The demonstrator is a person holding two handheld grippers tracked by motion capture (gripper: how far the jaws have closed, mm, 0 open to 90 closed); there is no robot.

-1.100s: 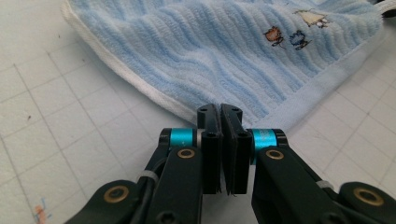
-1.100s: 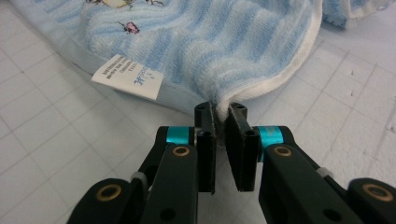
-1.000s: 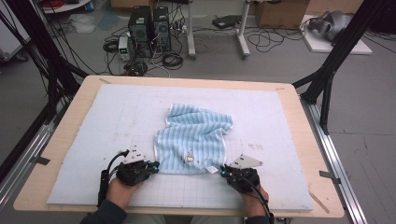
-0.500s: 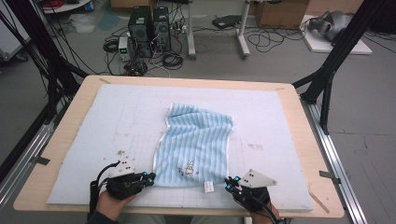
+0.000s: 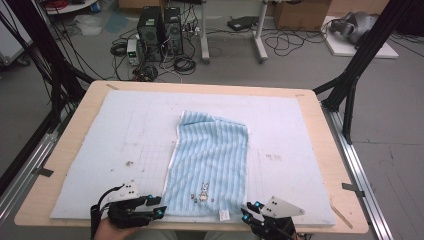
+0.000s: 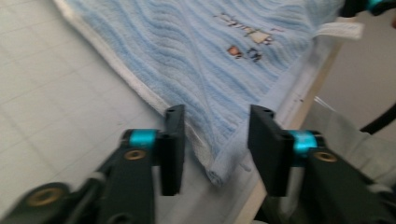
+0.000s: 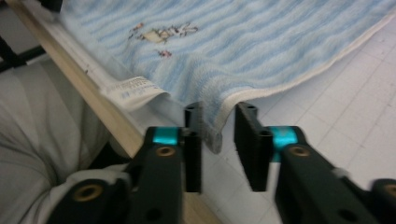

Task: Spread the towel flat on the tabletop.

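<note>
Towel (image 5: pixel 210 160), pale blue with wavy stripes and a white edge, lies spread flat on the light blue mat (image 5: pixel 120 135) that covers the desk (image 5: pixel 320 150). It sits near the middle, running from mid-mat down to the near edge, slightly slanted. A small embroidered figure (image 5: pixel 203 192) shows near its near hem, and a white label (image 5: pixel 224 215) sticks out from that hem over the mat's edge.

At the near left corner of the towel, the left gripper (image 6: pixel 217 140) has its fingers (image 6: pixel 173 144) spread; they have just been opening. In the left gripper view the corner of the cloth lies between them, loose on the mat, with neither pad pressing on it.

At the near right corner, the right gripper (image 7: pixel 218 140) also has its fingers (image 7: pixel 250 144) parted, by a narrower gap, and they too have just been opening. In the right gripper view the towel's corner hangs between them close to the left pad; the cloth rests on the mat and is not pinched.

In the high view both grippers sit at the desk's near edge, the left gripper (image 5: pixel 159 212) just beside the left corner and the right gripper (image 5: pixel 246 216) just beside the right one.
</note>
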